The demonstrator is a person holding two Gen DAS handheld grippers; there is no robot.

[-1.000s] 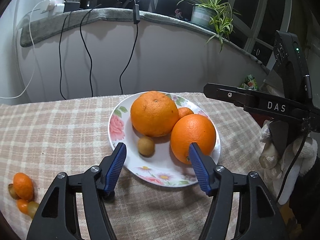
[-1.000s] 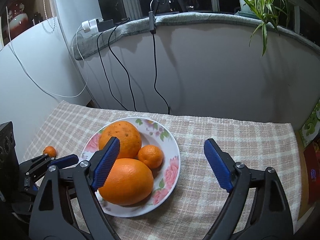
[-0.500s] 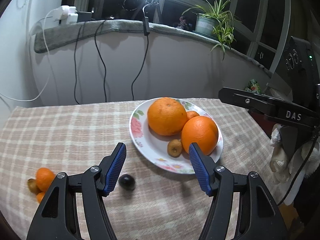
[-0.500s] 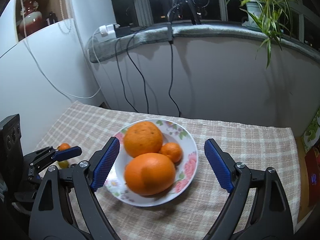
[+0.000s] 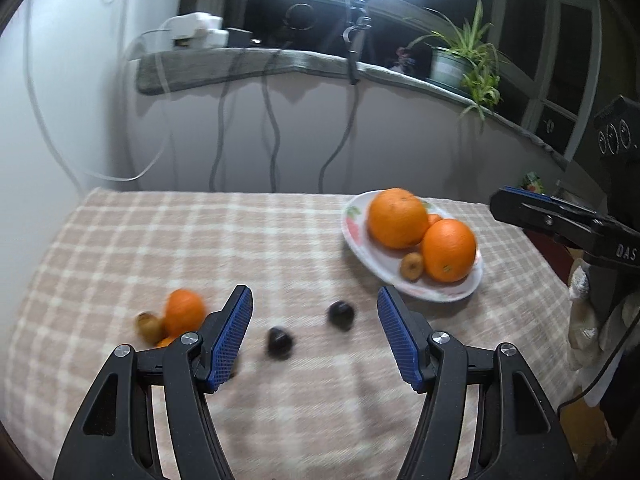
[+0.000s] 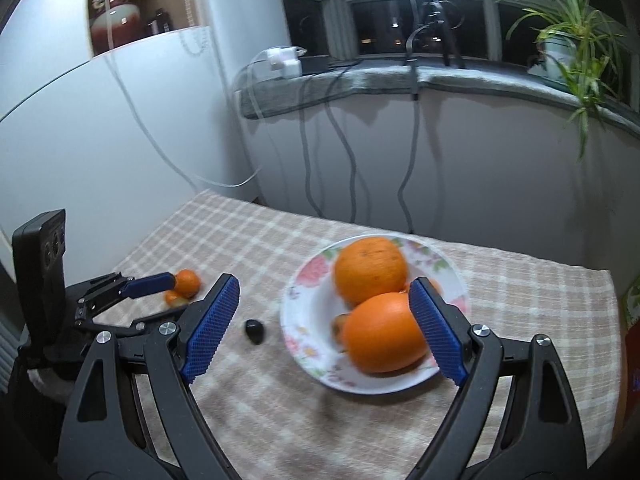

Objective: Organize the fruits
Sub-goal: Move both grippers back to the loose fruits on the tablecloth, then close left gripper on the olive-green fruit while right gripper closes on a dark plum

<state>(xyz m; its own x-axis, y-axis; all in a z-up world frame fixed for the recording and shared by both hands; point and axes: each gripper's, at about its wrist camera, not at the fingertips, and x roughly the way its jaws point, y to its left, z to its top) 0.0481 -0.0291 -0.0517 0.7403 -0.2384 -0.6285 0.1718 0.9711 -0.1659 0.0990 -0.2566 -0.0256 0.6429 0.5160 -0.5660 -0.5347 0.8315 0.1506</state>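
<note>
Fruits: two dark plums (image 5: pixel 340 315) lie between the left gripper's (image 5: pixel 314 336) released fingers (image 5: pixel 230 336); two big oranges (image 6: pixel 370 270) on the plate (image 6: pixel 304 344) sit between the right gripper's (image 6: pixel 324 328) released fingers.

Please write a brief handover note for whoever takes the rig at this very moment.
Left gripper: open, empty, over the checked cloth above two dark fruits.
Right gripper: open, empty, in front of the floral plate.
On the plate: two large oranges, a small orange tucked behind them and a small brown fruit.
Not yet plated: the two dark fruits, plus a cluster at the cloth's left side, a small orange with a brown fruit and some more partly hidden.
Left to do: probably move the loose fruit to the plate, dark ones first as they are nearest.
</note>
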